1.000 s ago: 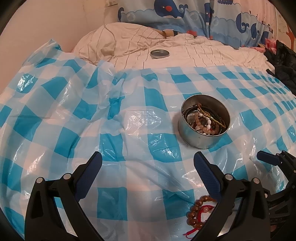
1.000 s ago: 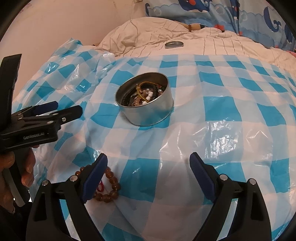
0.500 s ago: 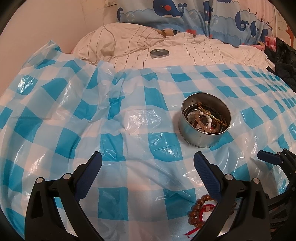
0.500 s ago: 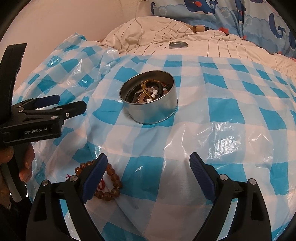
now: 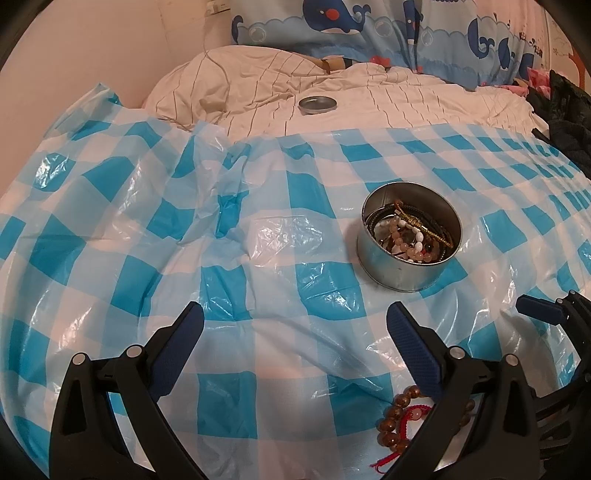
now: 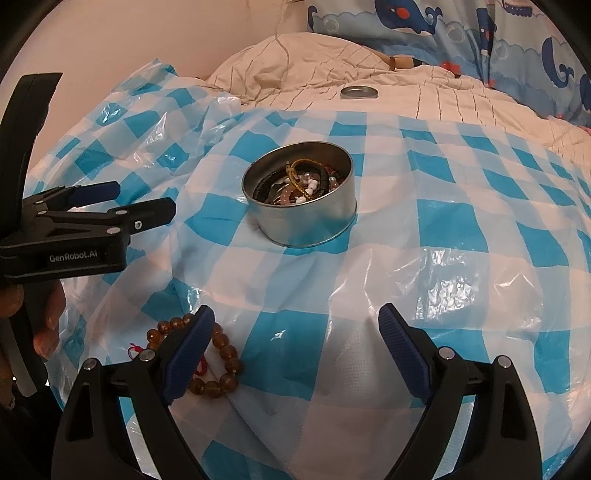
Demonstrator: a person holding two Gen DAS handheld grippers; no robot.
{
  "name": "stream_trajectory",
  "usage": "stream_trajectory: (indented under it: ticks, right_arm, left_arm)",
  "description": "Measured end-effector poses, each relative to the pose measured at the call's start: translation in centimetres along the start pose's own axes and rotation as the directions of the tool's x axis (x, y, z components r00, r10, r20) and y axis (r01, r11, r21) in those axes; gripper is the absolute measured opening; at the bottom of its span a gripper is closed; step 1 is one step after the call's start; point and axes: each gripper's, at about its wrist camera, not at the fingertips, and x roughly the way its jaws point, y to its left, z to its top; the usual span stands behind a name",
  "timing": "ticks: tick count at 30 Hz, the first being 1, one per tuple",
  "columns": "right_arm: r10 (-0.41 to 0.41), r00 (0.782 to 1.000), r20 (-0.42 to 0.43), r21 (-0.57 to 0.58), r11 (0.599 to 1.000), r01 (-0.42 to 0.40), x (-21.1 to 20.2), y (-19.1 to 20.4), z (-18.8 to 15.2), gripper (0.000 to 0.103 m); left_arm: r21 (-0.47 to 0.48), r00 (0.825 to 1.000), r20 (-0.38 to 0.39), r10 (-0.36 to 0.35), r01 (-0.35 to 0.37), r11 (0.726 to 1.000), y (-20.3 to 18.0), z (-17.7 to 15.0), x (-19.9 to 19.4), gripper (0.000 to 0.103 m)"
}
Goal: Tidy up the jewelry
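Observation:
A round metal tin (image 5: 408, 271) (image 6: 306, 225) stands on the blue-and-white checked plastic sheet (image 5: 258, 206) and holds several bracelets and bead strings. A brown bead bracelet with a red cord (image 5: 397, 421) (image 6: 221, 363) lies on the sheet, partly hidden behind my left gripper's right finger and my right gripper's left finger. My left gripper (image 5: 293, 339) is open and empty, above the sheet left of the tin. My right gripper (image 6: 297, 341) is open and empty, in front of the tin. The left gripper also shows at the left edge of the right wrist view (image 6: 122, 206).
The tin's lid (image 5: 317, 104) (image 6: 359, 92) lies on the cream striped quilt (image 5: 406, 99) beyond the sheet. Whale-print pillows (image 5: 369, 29) line the back. Dark clothing (image 5: 565, 110) sits at the far right. A wall is at the left.
My right gripper has drawn back and risen a little, so more of the brown bracelet shows by its left finger. The left gripper has barely moved. Both stay open.

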Motion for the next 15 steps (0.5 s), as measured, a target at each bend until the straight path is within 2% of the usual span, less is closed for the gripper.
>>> stream_trajectory:
  ticks: [15]
  right_arm:
    - [-0.087, 0.996, -0.003, -0.148, 0.985, 0.086, 0.5, 2.1, -0.6, 0.087]
  left_arm:
    - [0.010, 1.000, -0.004, 0.006, -0.006, 1.000, 0.0, -0.1, 0.0, 0.095]
